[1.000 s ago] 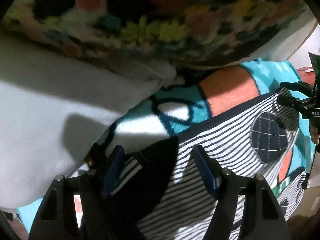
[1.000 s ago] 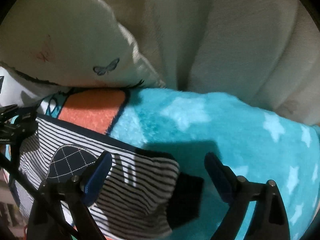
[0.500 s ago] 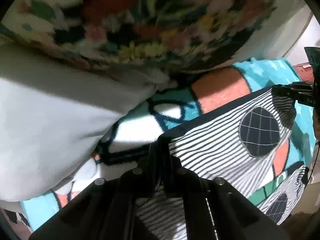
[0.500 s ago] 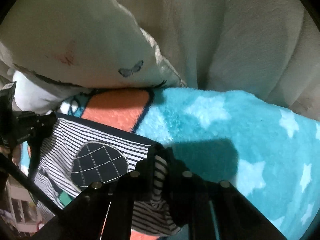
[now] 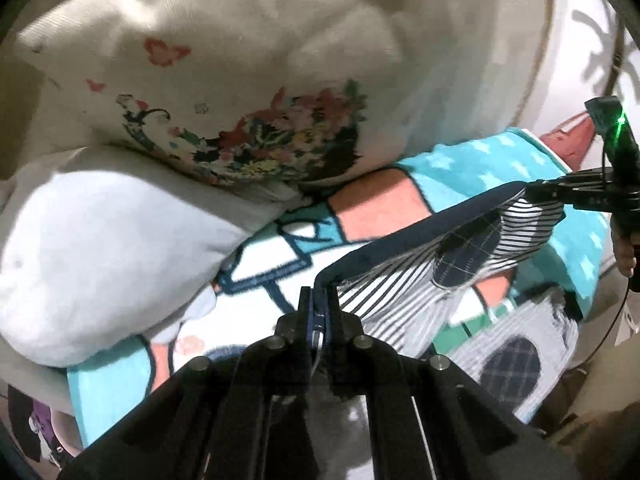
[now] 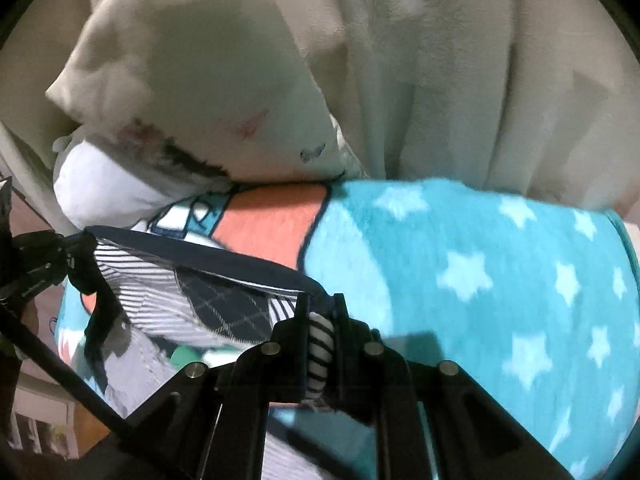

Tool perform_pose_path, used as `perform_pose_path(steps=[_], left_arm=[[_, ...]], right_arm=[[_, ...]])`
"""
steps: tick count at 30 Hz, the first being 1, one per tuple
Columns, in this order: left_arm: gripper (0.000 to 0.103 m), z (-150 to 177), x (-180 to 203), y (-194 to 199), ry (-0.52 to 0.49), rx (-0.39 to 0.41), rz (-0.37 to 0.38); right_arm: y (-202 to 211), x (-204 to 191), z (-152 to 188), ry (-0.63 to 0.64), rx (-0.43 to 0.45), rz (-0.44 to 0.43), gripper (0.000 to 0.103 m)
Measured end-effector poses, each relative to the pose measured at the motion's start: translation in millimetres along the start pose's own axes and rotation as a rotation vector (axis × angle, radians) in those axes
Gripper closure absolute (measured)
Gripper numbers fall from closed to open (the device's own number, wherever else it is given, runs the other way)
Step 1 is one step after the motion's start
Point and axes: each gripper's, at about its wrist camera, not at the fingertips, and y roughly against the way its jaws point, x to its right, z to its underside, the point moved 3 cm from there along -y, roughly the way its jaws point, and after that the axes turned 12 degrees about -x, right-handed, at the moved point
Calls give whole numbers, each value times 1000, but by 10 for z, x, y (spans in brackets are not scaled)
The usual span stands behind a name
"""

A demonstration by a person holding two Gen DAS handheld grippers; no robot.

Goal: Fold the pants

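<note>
Right now both tools are clamped tight on the striped pants (image 5: 404,304), one at each end of the dark navy waistband (image 5: 420,228). The left gripper (image 5: 318,304) has its black fingers pressed together on one corner of that band, while the right gripper (image 6: 322,312) pinches a bunched roll of black-and-white striped knit between its closed fingers. The waistband runs taut between them, lifted above a fluffy teal blanket (image 6: 500,280) dotted with pale stars and a coral block. A round navy checked patch (image 5: 464,256) shows on the thin-striped fabric, and the legs trail down over the blanket's edge. Behind sit a cream pillow with a flower-basket print (image 5: 280,136) and a plump white pillow (image 5: 100,256), soft and creased.
</note>
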Motion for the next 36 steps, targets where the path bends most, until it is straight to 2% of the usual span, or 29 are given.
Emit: perform_pose_path(steps=[6, 9, 12, 15, 19, 24, 27, 36], left_arm=[[98, 500, 171, 136, -29, -18, 45], [98, 636, 241, 55, -37, -49, 70], [98, 654, 270, -33, -42, -68, 74], [98, 565, 207, -31, -22, -58, 65], [98, 249, 27, -84, 23, -44, 43], [98, -175, -152, -339, 58, -60, -46], [98, -354, -231, -561, 76, -91, -101], [98, -556, -381, -1190, 139, -187, -156]], right_arm=[[83, -94, 602, -70, -12, 16, 92], [56, -131, 812, -106, -16, 33, 92], [42, -157, 870, -129, -8, 49, 92], [49, -195, 791, -129, 11, 70, 92], [72, -215, 563, -122, 36, 85, 92], [4, -172, 129, -114, 42, 91, 92], [-109, -169, -97, -81, 25, 117, 92], [-687, 23, -538, -32, -70, 151, 92]])
